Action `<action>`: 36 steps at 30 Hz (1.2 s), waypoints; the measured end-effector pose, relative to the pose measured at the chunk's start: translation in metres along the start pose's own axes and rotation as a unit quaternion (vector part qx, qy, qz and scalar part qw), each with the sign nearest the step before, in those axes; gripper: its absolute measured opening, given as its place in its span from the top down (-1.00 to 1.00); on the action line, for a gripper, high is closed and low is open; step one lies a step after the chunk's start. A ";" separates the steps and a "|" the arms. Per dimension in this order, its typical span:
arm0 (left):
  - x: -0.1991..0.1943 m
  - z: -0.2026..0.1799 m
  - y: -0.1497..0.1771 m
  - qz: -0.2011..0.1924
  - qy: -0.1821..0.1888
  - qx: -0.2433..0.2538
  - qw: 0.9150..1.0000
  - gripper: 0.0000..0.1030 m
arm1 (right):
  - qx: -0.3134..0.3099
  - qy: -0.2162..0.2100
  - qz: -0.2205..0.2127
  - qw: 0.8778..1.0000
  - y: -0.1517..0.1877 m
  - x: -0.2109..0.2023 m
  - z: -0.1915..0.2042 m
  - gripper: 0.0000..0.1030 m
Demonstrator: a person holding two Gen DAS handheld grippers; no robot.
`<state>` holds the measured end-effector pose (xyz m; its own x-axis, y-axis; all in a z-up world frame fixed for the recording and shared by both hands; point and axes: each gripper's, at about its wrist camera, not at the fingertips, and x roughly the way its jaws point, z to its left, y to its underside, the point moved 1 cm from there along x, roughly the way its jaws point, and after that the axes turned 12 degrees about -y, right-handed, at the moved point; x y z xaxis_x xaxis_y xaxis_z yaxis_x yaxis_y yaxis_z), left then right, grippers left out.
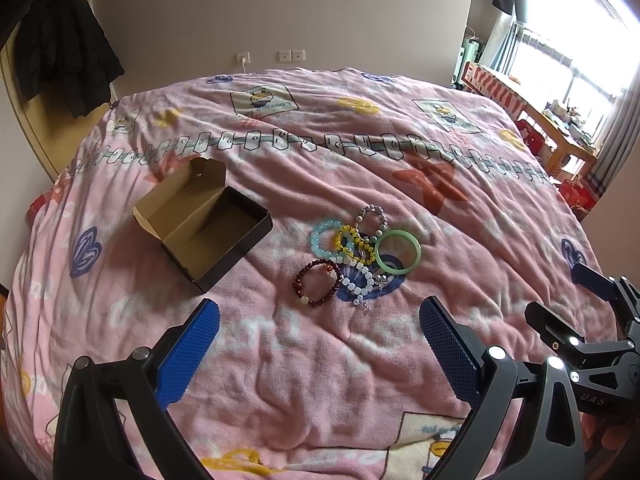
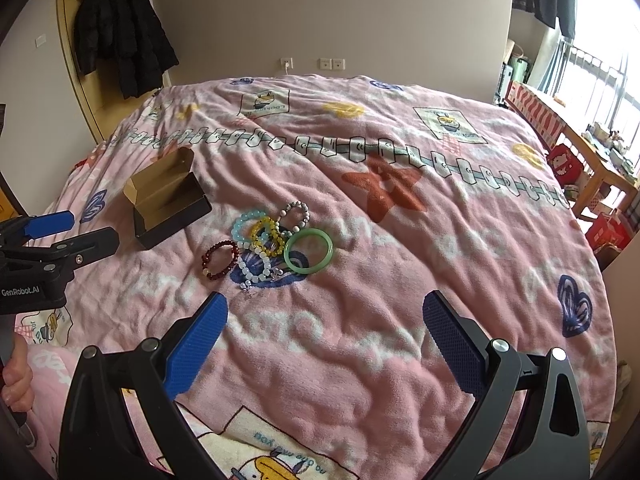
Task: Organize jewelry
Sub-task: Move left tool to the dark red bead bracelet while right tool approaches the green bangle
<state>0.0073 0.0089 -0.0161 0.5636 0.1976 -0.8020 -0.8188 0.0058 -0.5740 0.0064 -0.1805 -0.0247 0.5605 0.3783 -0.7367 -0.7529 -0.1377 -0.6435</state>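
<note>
The left gripper (image 1: 320, 344) hangs over the pink blanket (image 1: 320, 380) with its two blue fingers (image 1: 188, 352) spread wide apart and nothing between them. The right gripper (image 2: 324, 344) does the same, wide open and holding nothing, and it sits just to the right of the left one. The bracelets lie in a small bunch on the blanket, a little way in front of both grippers. The dark red bead bracelet (image 1: 318, 283) is the closest one to the left gripper. Beside it lies a white bead bracelet (image 1: 360, 280) with small silver charms. Behind these are a light blue bead bracelet (image 1: 329, 236) and a yellow bead bracelet (image 1: 354, 242), which overlap each other. A grey bead bracelet (image 1: 374, 218) lies farthest back. The smooth green bangle (image 1: 398, 251) lies flat on the right side of the bunch, touching the yellow one. To the left of the bracelets, set apart from them, sits an open cardboard box (image 1: 208, 224) with dark outer sides and its lid tipped back. Farther off, black coats (image 2: 120, 28) hang by the wall, and a wooden table (image 2: 592, 152) stands near the bright window.
</note>
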 end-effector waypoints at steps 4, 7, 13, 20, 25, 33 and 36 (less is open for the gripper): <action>0.008 0.004 -0.003 0.007 0.010 -0.008 1.000 -0.89 | 0.008 -0.024 0.002 1.000 -0.003 0.001 0.000 -0.86; 0.019 0.006 -0.009 0.015 0.030 -0.016 0.999 -0.89 | 0.021 -0.043 0.006 0.999 -0.007 0.004 -0.001 -0.86; 0.051 0.010 -0.022 0.033 0.031 -0.033 0.998 -0.89 | 0.038 -0.052 0.025 0.998 -0.022 0.022 -0.004 -0.86; 0.108 0.012 -0.024 0.101 0.041 -0.046 0.993 -0.52 | 0.083 -0.091 0.065 0.990 -0.043 0.070 -0.018 -0.81; 0.156 0.013 -0.021 0.160 0.053 -0.053 0.984 -0.18 | 0.094 -0.096 0.106 0.985 -0.049 0.114 -0.023 -0.60; 0.209 0.018 -0.009 0.192 0.102 -0.072 0.973 -0.03 | 0.152 -0.105 0.183 0.966 -0.046 0.191 -0.046 -0.29; 0.228 0.025 -0.003 0.210 0.120 -0.095 0.966 0.03 | 0.164 -0.083 0.197 0.963 -0.045 0.209 -0.056 -0.14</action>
<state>0.1358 0.0783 -0.1926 0.2137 -0.0898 -0.9728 -0.9588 -0.2100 -0.1913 0.1772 -0.1464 -0.1614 0.1670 0.5015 -0.8489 -0.9795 -0.0137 -0.2007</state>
